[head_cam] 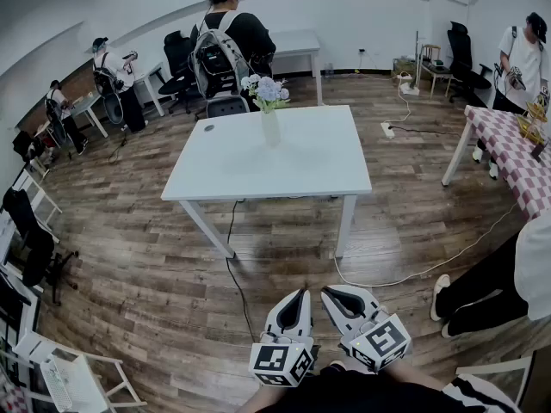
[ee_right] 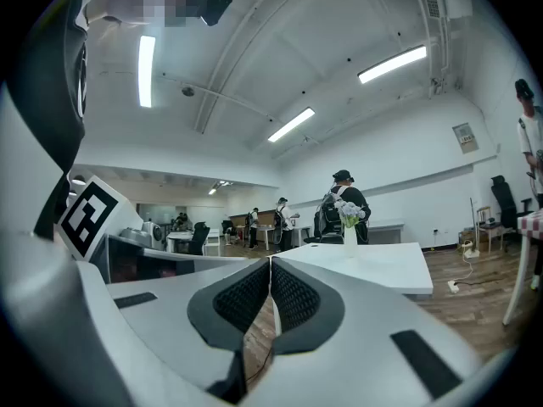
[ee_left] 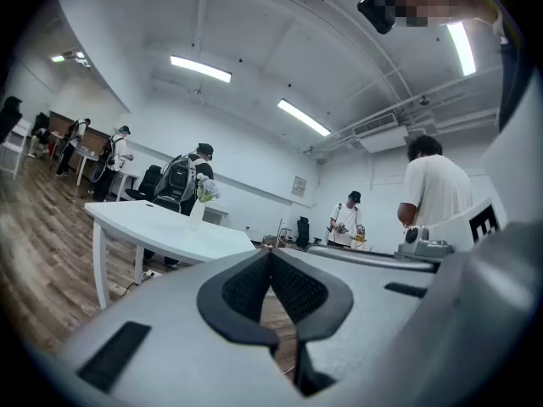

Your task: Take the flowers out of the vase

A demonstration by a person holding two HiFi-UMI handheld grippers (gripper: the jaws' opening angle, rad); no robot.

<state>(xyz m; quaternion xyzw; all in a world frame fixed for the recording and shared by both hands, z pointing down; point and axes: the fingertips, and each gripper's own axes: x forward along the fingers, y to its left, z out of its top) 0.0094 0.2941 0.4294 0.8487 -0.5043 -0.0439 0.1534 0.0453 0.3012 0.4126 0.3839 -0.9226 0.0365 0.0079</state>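
Flowers (head_cam: 265, 89) sit in a vase (head_cam: 271, 129) near the table's (head_cam: 258, 172) far edge, left gripper (head_cam: 300, 296) beside right gripper (head_cam: 332, 293) well before it.

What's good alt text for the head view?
A vase of flowers stands near the far edge of a white table on a wood floor. At the bottom of the frame the left gripper and right gripper sit side by side, both shut and empty, well short of the table. Other people stand behind.
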